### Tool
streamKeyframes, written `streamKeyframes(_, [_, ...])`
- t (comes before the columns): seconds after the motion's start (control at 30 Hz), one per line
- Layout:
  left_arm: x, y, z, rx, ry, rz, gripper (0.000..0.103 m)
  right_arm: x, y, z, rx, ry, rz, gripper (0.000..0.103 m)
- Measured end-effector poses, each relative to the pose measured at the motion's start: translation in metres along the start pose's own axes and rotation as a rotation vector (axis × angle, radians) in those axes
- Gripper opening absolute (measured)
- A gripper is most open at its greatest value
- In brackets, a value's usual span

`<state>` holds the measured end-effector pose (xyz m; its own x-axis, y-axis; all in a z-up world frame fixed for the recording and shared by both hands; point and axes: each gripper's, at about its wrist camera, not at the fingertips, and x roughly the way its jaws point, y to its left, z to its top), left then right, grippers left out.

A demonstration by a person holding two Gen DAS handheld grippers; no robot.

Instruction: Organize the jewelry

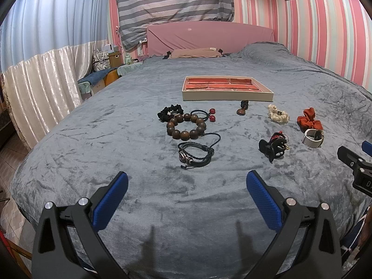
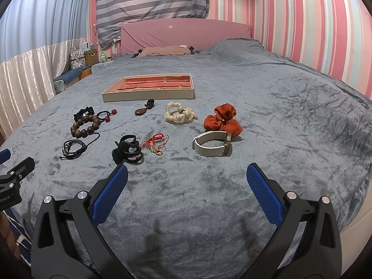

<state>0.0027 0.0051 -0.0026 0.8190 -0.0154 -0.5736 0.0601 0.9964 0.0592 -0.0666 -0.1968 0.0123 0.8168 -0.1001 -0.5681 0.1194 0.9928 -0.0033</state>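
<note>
Grey plush bedspread carries every item; none has reached the compartmented tray, which sits toward the headboard with its red-lined sections showing nothing inside.

Left gripper: jaws spread wide, holding nothing, above bare fabric. Straight ahead of it lies the black cord bracelet, flat on the bedspread, with the wooden bead bracelet just beyond, touching a black scrunchie and near a hair tie with red balls.

Right gripper: jaws equally wide, empty. Ahead and slightly to its right stands the white-strapped watch, on edge, long axis running left-right across the gripper's line, touching the orange scrunchie. The black claw clip lies near the left fingertip, beside a red cord charm.

Judgement: no pick has begun. Each gripper is nearer its own cluster; the cord bracelet suits the left, the watch the right. The watch loop would call for jaws turned to close across the strap.
</note>
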Motion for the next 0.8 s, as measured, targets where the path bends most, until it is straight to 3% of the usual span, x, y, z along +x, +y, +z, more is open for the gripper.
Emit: streamKeyframes(0.8, [0.0061,0.005,-0.0058,-0.007,0.014,-0.006,0.099,0.0068,0.0001,-0.0012,0.005,0.025,-0.005,0.099])
